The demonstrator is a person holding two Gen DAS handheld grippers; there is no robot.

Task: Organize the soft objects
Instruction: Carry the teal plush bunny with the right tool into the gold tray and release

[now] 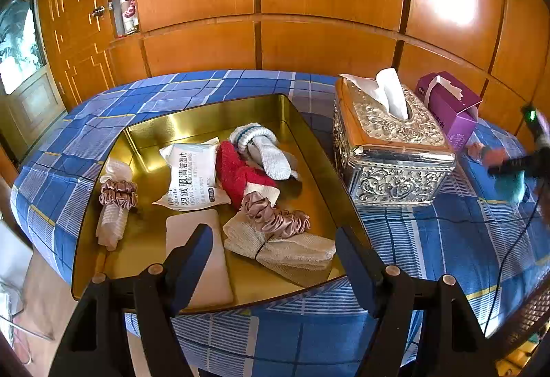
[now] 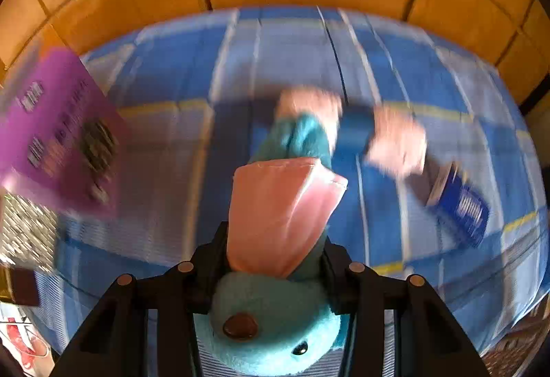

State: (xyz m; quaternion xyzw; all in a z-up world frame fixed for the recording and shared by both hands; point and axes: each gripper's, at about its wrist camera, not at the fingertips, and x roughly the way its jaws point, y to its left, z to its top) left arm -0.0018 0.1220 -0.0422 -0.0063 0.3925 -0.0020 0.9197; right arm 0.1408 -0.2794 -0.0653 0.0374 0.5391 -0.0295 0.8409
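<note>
Left gripper (image 1: 273, 260) hangs over the near edge of the gold tray (image 1: 309, 143), jaws wide apart, nothing between them. Just ahead of the jaws in the tray: beige pad (image 1: 202, 260) under the left finger, waffle cloth (image 1: 292, 250) with a pink scrunchie (image 1: 275, 215) on it, red fuzzy sock (image 1: 237, 177), grey-white sock (image 1: 264, 150), wipes pack (image 1: 192, 177). Left of the jaws, rolled white cloth (image 1: 113, 205) banded by a second scrunchie. Right of the jaws, outside the tray, silver tissue box (image 1: 388, 150) and purple tissue box (image 1: 447, 105) on the blue plaid counter (image 1: 429, 239).

Right gripper (image 2: 275, 253) has jaws partly closed, clamped on a teal plush toy (image 2: 271, 325) with a pink vest; toy's head sits near the camera, legs hang ahead of the jaws above the counter. Blurred blue item (image 2: 460, 205) lies ahead right of the jaws.
</note>
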